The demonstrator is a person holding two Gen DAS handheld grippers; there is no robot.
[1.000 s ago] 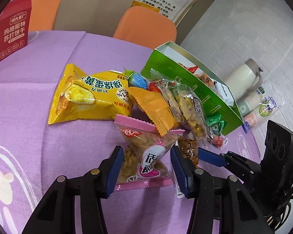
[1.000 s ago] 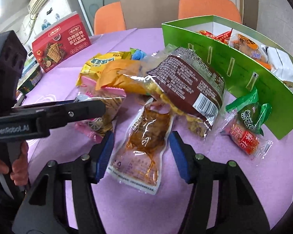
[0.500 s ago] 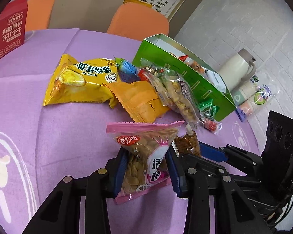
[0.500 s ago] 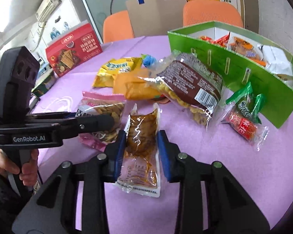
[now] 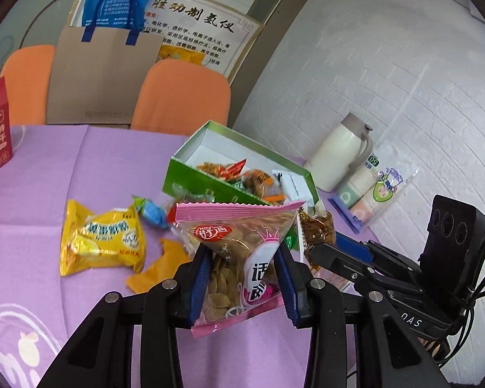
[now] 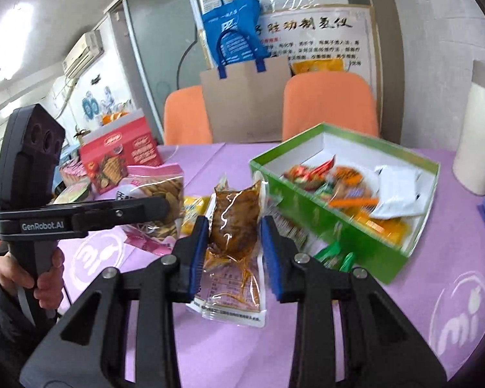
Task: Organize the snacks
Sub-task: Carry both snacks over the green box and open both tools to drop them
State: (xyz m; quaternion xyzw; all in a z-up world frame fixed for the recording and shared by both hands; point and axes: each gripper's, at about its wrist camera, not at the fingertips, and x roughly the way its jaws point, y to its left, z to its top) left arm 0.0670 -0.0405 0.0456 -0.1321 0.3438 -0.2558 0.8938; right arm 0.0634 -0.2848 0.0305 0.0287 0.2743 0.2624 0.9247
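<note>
My left gripper is shut on a pink-edged clear packet of seeds, held up off the purple tablecloth. My right gripper is shut on a clear pouch of brown snack, also lifted, its printed lower end hanging below the fingers. The two grippers are side by side: the right gripper shows in the left wrist view, the left gripper in the right wrist view. An open green box holding several snacks lies just beyond, to the right.
On the cloth lie a yellow chip bag, an orange packet, a blue candy and small green packets. A red biscuit box stands far left. A cream thermos and paper cups stand at the right. Orange chairs are behind.
Both grippers closed on their packets, the left on the pink seed packet, the right on the brown pouch. Both then rose from the cloth, so the box's inside now shows.
</note>
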